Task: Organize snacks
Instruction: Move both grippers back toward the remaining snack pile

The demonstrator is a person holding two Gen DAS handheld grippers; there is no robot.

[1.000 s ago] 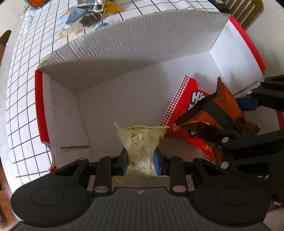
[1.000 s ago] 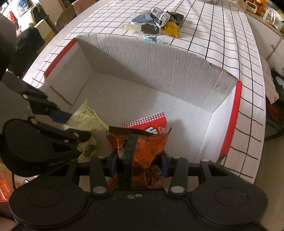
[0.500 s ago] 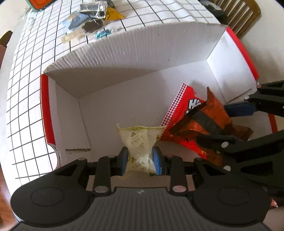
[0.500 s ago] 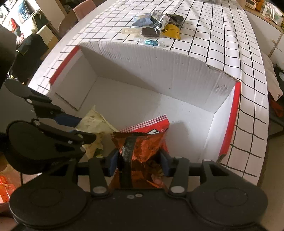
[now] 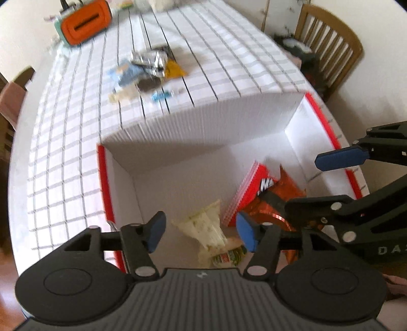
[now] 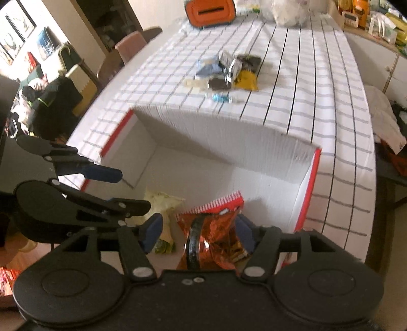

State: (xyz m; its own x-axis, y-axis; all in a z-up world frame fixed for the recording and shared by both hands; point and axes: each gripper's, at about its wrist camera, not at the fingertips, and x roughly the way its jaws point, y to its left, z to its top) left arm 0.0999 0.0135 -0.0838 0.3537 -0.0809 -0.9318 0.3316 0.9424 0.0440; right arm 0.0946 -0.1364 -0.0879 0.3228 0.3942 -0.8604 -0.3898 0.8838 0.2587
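Box [image 5: 203, 122] sits on worktop [image 5: 76, 127], near edge. In the box, right wrist view: crinkled packet [image 6: 211, 236] at 6 o'clock, flat packet [image 6: 218, 203] just behind it and partly under it, pale packet [image 6: 162, 203] at 9 o'clock of both. Snack pile [image 6: 229, 71] on worktop at 12 o'clock beyond the box's far wall. Toaster-like case [image 6: 209, 11] further back at 12. Chair [image 5: 328, 43] at 2 o'clock off worktop in left wrist view.
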